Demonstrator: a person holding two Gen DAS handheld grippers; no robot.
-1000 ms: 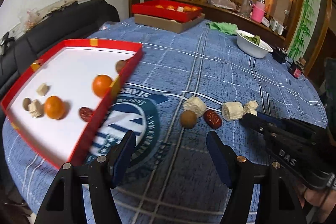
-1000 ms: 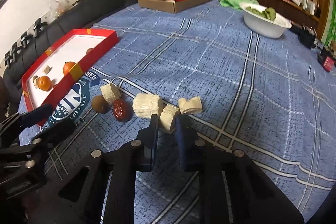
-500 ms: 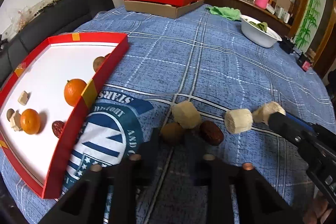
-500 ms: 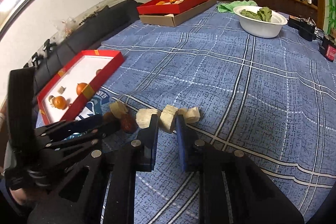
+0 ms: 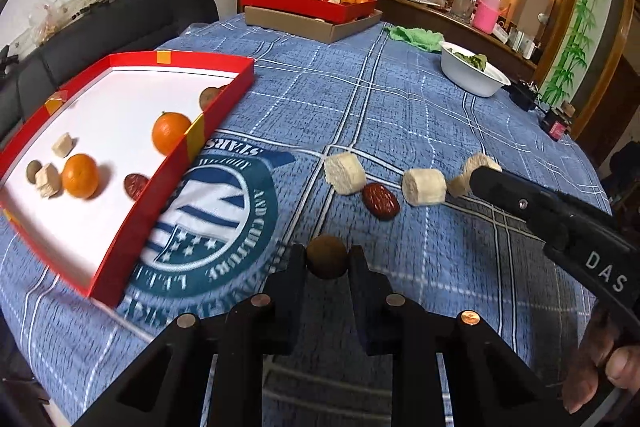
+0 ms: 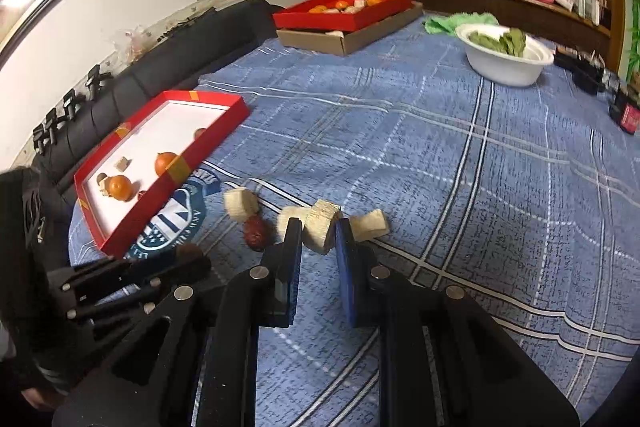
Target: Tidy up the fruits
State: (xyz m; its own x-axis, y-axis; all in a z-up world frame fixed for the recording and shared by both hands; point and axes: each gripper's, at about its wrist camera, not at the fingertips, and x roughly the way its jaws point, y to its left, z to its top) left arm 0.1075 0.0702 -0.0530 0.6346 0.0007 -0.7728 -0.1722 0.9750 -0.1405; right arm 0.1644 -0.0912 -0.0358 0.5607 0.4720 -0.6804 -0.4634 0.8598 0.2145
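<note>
In the left wrist view we find the left gripper (image 5: 327, 259) pinching a small brown round fruit (image 5: 327, 256) between its two fingers, just above the blue plaid tablecloth (image 5: 400, 115). Beyond it lie a red date (image 5: 380, 200) and two pale cut cylinders (image 5: 345, 173) (image 5: 424, 186), near one another. The red tray (image 5: 188, 151) sits to the left, holding two oranges (image 5: 169, 132) (image 5: 80, 175), pale chunks and darker fruits. The right gripper (image 5: 480, 174) enters from the right, its tip at a third pale piece. In the right wrist view we note the right gripper (image 6: 318, 233) clamped on a pale cylinder piece (image 6: 321, 230), with another pale chunk (image 6: 370, 225) just beside it. A white bowl (image 6: 506, 67) of greens stands well apart, as does a second red tray (image 6: 340, 13) on a cardboard box.
</note>
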